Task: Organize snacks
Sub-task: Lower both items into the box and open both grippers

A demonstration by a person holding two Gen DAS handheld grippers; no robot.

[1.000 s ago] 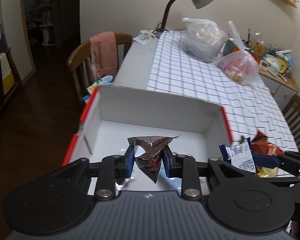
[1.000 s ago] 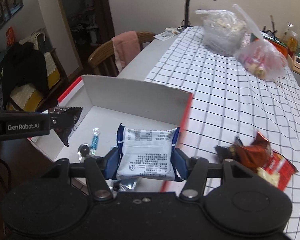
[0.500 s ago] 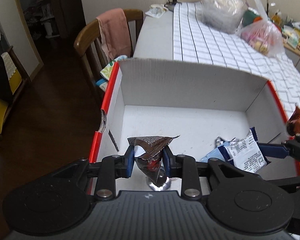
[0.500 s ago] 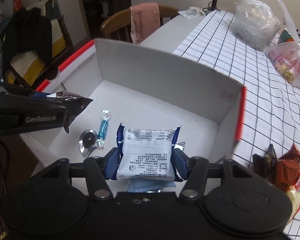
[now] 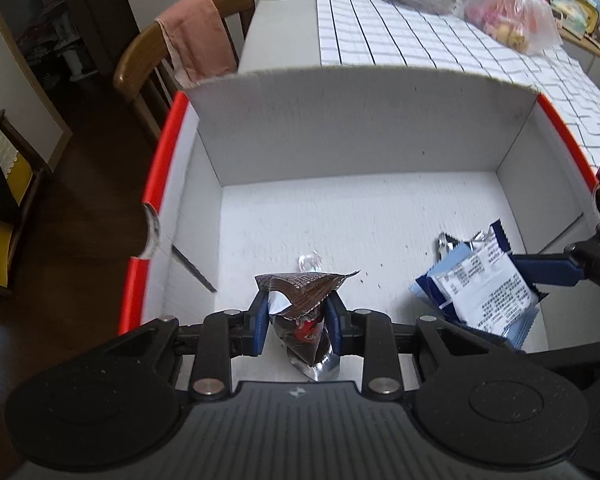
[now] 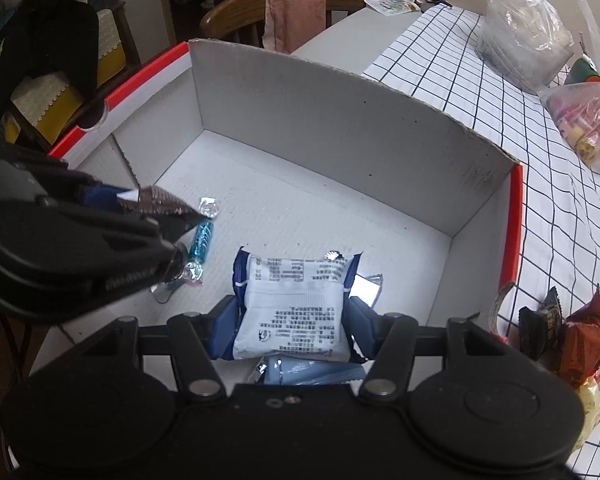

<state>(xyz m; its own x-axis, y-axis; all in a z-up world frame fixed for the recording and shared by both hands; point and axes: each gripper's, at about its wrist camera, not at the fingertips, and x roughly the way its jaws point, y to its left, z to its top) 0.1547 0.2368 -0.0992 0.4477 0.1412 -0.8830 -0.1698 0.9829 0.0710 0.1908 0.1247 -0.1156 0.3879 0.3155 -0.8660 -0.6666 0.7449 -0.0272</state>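
1. Left gripper (image 5: 296,318) is clamped narrow on a brown foil snack packet (image 5: 302,312). Blue pads press both sides of it.
2. That packet is wedge-shaped: its wide crimped edge is at the top, and it tapers to a silver tip that points down at the box floor. Long axis runs roughly vertical between the pads, tilted slightly toward the camera at the bottom.
3. Right gripper (image 6: 290,322) holds a white-and-blue snack pack (image 6: 296,308) across its width, jaws about mid-span, pads on the pack's left and right edges.
4. The pack lies flat-ish with its printed face up. Long axis runs away from the right wrist camera toward the far wall of the box, far crimped end pointing that way.
5. Both held items are inside the white cardboard box (image 5: 360,140), which has red outer edges. The brown packet is over the near-left floor, the white pack over the near-right.
6. Under the white pack there's a pale blue packet (image 6: 312,374) on the box floor, mostly hidden.
7. A blue wrapped candy (image 6: 201,240) lies on the floor just beside the left gripper's tip, long axis roughly toward the far wall. Can't tell if they touch.
8. More snacks (image 6: 576,336) sit in a pile on the checked tablecloth (image 6: 500,92), outside the box's right wall.
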